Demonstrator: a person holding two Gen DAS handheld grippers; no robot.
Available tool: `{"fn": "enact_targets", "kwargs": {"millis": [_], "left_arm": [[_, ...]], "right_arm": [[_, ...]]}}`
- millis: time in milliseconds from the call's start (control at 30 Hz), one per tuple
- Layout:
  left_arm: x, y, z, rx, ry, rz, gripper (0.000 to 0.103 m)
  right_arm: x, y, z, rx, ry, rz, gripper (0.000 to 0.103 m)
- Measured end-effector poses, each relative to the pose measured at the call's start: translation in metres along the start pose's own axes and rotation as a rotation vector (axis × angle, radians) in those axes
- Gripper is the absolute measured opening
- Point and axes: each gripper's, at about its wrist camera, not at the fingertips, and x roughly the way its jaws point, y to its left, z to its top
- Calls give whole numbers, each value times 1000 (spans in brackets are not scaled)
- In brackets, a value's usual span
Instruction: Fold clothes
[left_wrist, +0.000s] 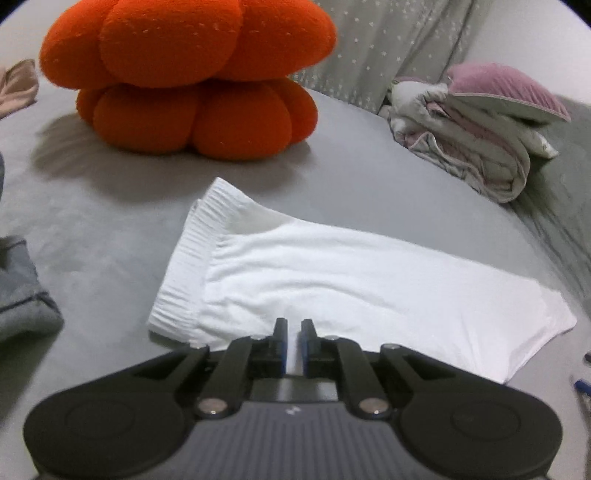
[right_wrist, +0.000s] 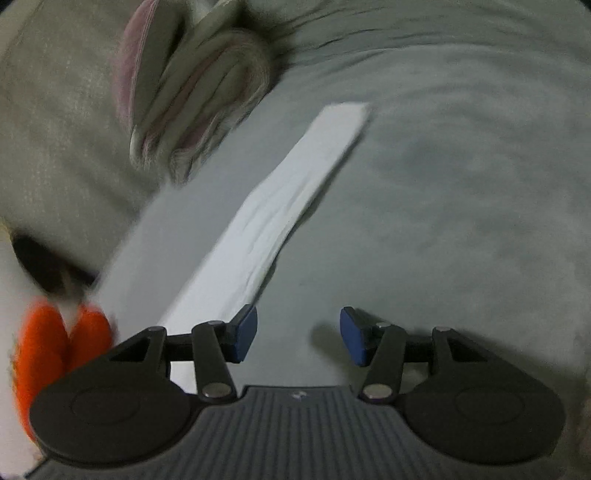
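Note:
White shorts (left_wrist: 351, 273) with a ribbed waistband lie folded flat on the grey bed (left_wrist: 110, 206). My left gripper (left_wrist: 294, 325) sits at their near edge. Its jaws stand almost together, and a thin strip of the white cloth shows between the blue pads. In the blurred right wrist view the same shorts (right_wrist: 280, 206) show as a long white band running away from me. My right gripper (right_wrist: 298, 332) is open just beside the band's near end, over bare sheet. Its left finger overlaps the cloth's edge and nothing is between the pads.
An orange lobed cushion (left_wrist: 192, 74) stands at the back, seen low left as orange cushion (right_wrist: 40, 343). A folded quilt with a pink pillow (left_wrist: 472, 140) lies at the right. Grey clothing (left_wrist: 22, 291) rests at the left edge. Star-patterned fabric hangs behind.

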Motion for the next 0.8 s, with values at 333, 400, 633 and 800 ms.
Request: {"fn": "enact_targets", "kwargs": {"millis": [333,400,633,800], "left_arm": [[-4,-12,-2,76,-3,66,8],[-4,-13,-1,78,0,71,8],[-3,-17,-1,109,2,88,8],[-2,-15,-1,102,4,83,8]], "right_arm": [[-3,-17,13,55,-74,-14,56],[-4,-7,9,4,-77,-42,57],[0,-16,9,2,-95,-42,61],[3,-24,16,46,-115,-6,61]]}}
